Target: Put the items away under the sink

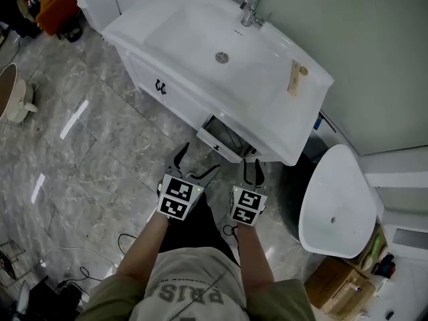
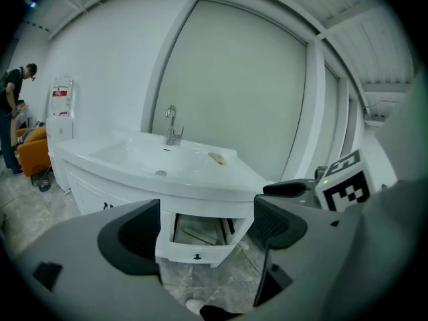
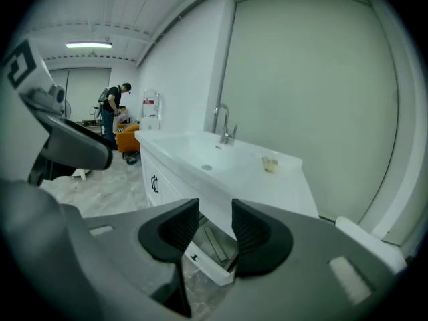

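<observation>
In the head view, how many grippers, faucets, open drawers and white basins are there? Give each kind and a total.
Grippers: 2 (left gripper, right gripper)
Faucet: 1
Open drawer: 1
White basins: 2 (sink, loose basin at the right)
Total: 6

White sink counter (image 1: 271, 116) on grey marble floor (image 1: 100, 146). Bears chrome faucet (image 1: 251, 9) at back rim, tan flat item (image 1: 295, 77) on right ledge. Drawer (image 1: 224, 139) underneath open, holds flat strip (image 3: 214, 243).

White sink (image 1: 194, 29), white drawer (image 2: 200, 246), grey veined floor (image 1: 93, 152)
</observation>
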{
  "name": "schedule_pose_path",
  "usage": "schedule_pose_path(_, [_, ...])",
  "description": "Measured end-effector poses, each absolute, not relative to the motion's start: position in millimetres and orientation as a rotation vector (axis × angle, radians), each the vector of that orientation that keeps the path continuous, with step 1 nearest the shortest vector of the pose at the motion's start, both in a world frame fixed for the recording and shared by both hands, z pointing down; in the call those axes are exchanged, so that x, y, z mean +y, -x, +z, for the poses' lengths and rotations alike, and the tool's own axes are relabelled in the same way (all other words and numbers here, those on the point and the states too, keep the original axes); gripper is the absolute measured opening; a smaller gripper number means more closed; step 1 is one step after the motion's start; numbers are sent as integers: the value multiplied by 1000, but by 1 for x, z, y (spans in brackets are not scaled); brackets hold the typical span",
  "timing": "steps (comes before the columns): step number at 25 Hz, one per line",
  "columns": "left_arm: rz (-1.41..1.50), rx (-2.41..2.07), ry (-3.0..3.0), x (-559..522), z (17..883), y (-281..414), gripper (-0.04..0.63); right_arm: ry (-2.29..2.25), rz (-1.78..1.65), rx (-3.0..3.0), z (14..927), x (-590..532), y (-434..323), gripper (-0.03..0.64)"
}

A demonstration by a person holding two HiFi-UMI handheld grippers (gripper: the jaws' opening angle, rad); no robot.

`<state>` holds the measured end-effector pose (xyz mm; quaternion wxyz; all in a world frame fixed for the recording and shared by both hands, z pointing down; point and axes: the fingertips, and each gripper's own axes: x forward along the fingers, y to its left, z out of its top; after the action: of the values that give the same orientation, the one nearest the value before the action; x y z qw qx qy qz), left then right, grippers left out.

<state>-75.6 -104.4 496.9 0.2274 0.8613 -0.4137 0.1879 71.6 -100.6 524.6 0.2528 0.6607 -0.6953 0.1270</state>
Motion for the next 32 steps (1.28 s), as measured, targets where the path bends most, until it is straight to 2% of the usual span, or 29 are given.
schedule_pose_path(11, [361,-1245,-2473,-90,403,85,420,-1941,53,-2086,380,-70,-54,147])
schedule_pose_path(17, [307,-1337,-2565,-89,361,89,409,-2005,-56,-2126,338,-62,-49,146])
schedule_pose_path(18, [304,-1367,-2569,-89,355,92,372,-1998,-65,-2138,333,-61,-46,146])
schedule_pose_path(20, [280,-1432,-2574,-89,344,98,206,-1989,-84,-2153,326,-58,-42,146])
schedule_pose_path(22, [256,-1461,-2580,-90,336,101,176,-2002,-108,-2150,320,-57,-42,144])
schedule_pose_path(23, [245,-1467,-2581,-90,334,102,152,-2014,-123,-2144,316,-57,-42,69])
schedule_pose_path(24, [232,-1475,-2579,-89,331,104,130,-2023,-136,-2142,313,-56,-41,41])
schedule_pose_path(28, [183,-1520,-2567,-89,323,114,51,-2027,-149,-2163,306,-56,-34,40])
schedule_pose_path(32, [155,-1539,-2562,-86,320,120,21,-2034,-177,-2163,301,-52,-29,2])
